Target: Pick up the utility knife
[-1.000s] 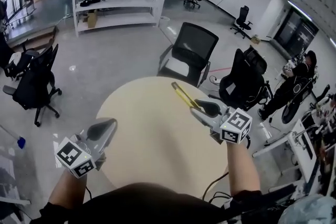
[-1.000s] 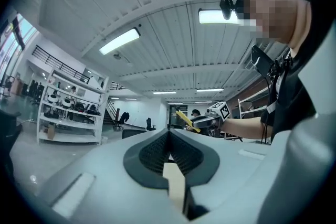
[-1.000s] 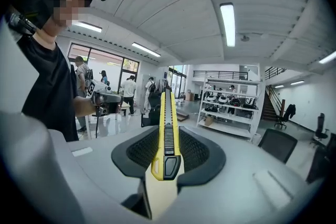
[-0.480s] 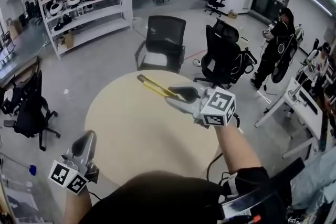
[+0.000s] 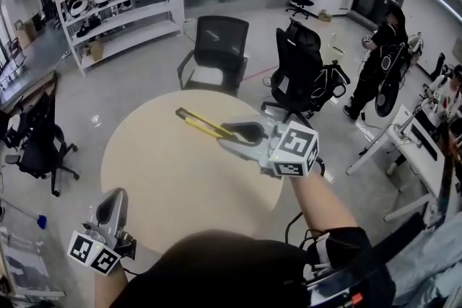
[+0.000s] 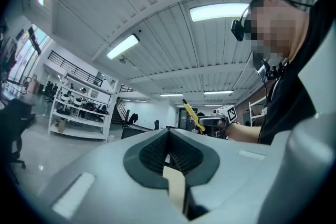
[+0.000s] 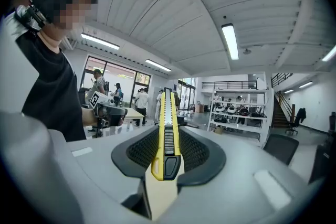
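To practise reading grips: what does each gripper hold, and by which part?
The right gripper clamps the utility knife by one end; the left gripper holds nothing.

The left hand-held gripper (image 6: pixel 168 137), jaws seemingly together, faces a distant yellow utility knife (image 6: pixel 192 115).

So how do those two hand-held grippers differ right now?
The right hand-held gripper clamps a yellow-and-black utility knife; the left hand-held gripper is shut on nothing. The right hangs above the round beige table; the left sits low beside its near edge. Both are the same grey design.
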`<control>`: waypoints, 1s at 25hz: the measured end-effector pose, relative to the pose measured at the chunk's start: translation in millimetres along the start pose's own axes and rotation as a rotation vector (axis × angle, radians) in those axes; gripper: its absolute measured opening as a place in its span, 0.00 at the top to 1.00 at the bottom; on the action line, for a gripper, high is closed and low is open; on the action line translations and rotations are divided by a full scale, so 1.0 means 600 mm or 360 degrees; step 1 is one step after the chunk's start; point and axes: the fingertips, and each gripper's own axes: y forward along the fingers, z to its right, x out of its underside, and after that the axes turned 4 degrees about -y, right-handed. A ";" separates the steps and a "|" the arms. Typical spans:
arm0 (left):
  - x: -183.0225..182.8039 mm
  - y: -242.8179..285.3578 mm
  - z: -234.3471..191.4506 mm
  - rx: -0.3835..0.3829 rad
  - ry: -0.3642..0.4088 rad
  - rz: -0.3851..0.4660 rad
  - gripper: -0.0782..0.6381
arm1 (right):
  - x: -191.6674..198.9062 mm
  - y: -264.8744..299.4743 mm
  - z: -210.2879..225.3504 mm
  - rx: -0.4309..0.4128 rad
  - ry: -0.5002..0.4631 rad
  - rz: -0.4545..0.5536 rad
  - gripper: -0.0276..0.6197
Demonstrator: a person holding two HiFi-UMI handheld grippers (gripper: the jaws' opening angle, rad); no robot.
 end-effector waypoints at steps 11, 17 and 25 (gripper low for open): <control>-0.048 -0.032 -0.055 0.0092 0.0028 0.0053 0.89 | -0.029 0.003 -0.037 0.0187 0.0060 0.0102 0.75; -0.037 -0.027 -0.075 0.0143 -0.0001 0.0023 0.89 | -0.030 0.013 -0.048 0.0215 0.0090 0.0117 0.75; -0.025 -0.015 -0.086 0.0159 -0.0031 0.0010 0.89 | -0.015 0.026 -0.039 0.0211 0.0137 0.0127 0.75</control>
